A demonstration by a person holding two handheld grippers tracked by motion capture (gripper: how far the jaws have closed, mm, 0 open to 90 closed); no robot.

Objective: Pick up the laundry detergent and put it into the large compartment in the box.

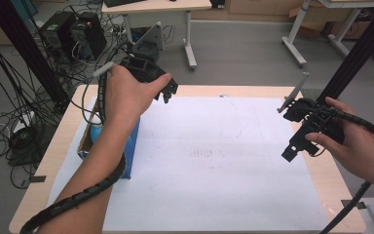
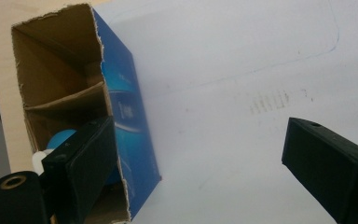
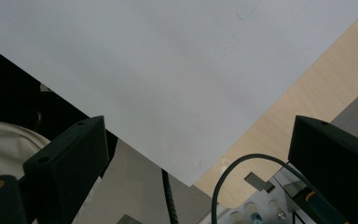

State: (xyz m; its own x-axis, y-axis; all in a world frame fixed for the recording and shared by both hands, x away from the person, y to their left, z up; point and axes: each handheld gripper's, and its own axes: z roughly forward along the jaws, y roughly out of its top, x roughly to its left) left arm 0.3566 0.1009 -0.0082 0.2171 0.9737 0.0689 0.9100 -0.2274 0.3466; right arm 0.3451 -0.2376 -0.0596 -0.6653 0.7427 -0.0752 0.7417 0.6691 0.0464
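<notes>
Left gripper (image 2: pixel 191 163) hangs wide open and empty; the box (image 2: pixel 121 116) sits just beside its left jaw, a blue ball (image 2: pixel 60 138) seemingly inside. Right gripper (image 3: pixel 198 154) idles open, empty. Picking is not yet begun.

Your open box (image 1: pixel 130 146) stands on the paper sheet's (image 1: pixel 214 161) left edge. A ball (image 2: pixel 61 138) lies inside it. The sheet covers the table (image 1: pixel 321 168).

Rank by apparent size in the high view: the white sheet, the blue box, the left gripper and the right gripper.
1. white sheet, by far the largest.
2. blue box, though the forearm hides much of it.
3. left gripper and right gripper: too alike to rank, both partly covered by hands.
</notes>
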